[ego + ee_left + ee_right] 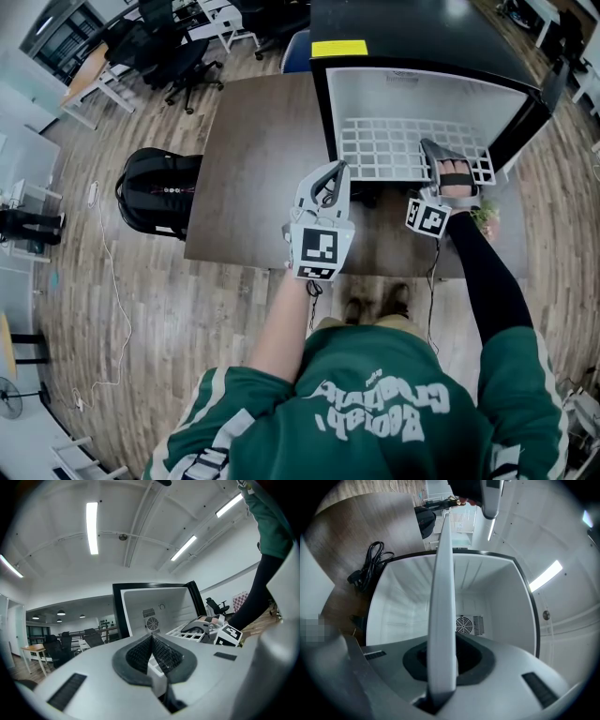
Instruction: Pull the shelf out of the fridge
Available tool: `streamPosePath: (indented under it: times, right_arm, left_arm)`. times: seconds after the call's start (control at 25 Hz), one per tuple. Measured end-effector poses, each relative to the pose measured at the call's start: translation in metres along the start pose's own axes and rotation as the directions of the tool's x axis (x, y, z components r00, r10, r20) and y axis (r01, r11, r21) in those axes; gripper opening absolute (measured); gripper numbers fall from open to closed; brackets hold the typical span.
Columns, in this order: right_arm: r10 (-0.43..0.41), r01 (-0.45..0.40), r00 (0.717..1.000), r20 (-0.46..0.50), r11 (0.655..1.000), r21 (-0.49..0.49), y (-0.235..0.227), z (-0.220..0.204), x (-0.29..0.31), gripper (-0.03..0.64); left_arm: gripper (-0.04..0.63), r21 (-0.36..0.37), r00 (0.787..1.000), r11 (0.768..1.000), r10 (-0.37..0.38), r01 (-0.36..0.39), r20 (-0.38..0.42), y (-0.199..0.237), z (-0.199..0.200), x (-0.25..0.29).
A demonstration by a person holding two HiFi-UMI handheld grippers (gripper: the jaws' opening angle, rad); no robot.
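Observation:
A black mini fridge [412,37] stands open on a brown table [253,141]. Its white wire shelf [394,145] sticks partly out of the white interior. My right gripper [441,155] is shut on the shelf's front right part. In the right gripper view the shelf [443,620] runs edge-on between the jaws of that gripper [445,660]. My left gripper [330,178] hangs in the air in front of the fridge, left of the right one. Its jaws [152,651] are shut with nothing between them. From there I see the shelf [180,631] and the right gripper [201,627].
The fridge door [525,127] swings open at the right. A black power cable [365,571] lies on the table beside the fridge. A black backpack [155,192] sits on the floor left of the table, with office chairs [169,47] further back.

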State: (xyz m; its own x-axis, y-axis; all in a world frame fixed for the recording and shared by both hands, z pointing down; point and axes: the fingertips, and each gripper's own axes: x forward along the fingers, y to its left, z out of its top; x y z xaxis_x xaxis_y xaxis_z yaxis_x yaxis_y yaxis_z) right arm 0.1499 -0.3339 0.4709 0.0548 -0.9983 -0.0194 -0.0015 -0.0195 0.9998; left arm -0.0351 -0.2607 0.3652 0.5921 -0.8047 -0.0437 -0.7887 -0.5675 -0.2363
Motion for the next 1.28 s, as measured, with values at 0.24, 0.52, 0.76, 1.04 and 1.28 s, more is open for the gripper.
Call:
streamPosePath:
  times: [0.24,0.52,0.76,1.04,1.28]
  right_arm:
    - [-0.023,0.023,1.000,-0.013,1.000,-0.020,-0.005,-0.001,-0.013,0.057]
    - [-0.037,0.037,0.999,-0.013,0.999,-0.019,-0.005,-0.001,-0.031,0.057]
    - [-0.036,0.036,0.999,0.003,0.999,-0.037,0.001,0.001,-0.063,0.057]
    - [-0.014,0.013,0.999,-0.039,1.000,-0.007,0.008,-0.009,-0.081,0.057]
    - [-0.013,0.019,0.997,-0.077,0.997,0.072,-0.002,-0.015,-0.081,0.057]
  left_arm:
    - [0.015,0.006,1.000,1.000,-0.004,0.004,-0.002,0.001,0.000,-0.012]
    - [0.015,0.011,1.000,1.000,-0.004,0.004,0.001,0.005,-0.002,-0.020]
    - [0.015,0.010,1.000,1.000,-0.009,0.009,0.008,0.000,-0.001,-0.030]
    - [0.015,0.023,0.999,0.999,-0.050,0.050,0.018,-0.012,0.003,-0.032]
    - [0.015,0.026,0.998,0.998,-0.056,0.055,0.029,-0.014,0.006,-0.033]
